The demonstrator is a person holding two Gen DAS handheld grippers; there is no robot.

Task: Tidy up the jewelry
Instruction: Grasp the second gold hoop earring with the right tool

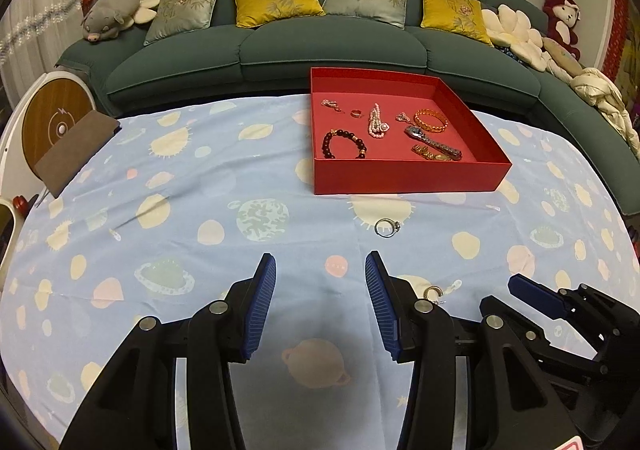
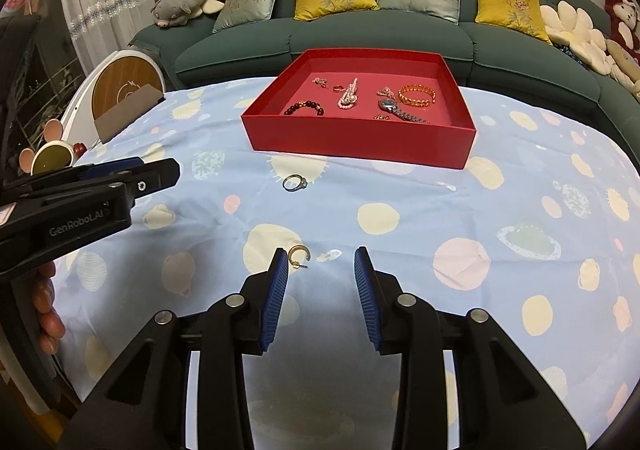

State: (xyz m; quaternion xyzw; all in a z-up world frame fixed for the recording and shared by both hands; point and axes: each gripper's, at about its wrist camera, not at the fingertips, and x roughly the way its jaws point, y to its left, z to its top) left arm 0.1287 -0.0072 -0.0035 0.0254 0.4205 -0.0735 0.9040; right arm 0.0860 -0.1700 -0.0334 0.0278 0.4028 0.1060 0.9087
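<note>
A pale blue tablecloth (image 2: 440, 201) covered the table; on it sat a red box (image 2: 360, 141) holding bracelets, a watch and pearls. The left gripper (image 1: 320, 262) stood wide apart, gripping nothing. The right gripper (image 2: 321, 254) was narrower, also gripping nothing, with a gold hoop earring (image 2: 299, 253) just beside its left fingertip. A silver ring (image 2: 294, 182) lay before the box

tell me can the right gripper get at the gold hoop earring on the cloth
Probably yes. The gold hoop earring lies loose on the tablecloth just ahead of the right gripper, beside its left finger, jaws open and empty. Nothing covers it; a small shift left should centre it.
</note>
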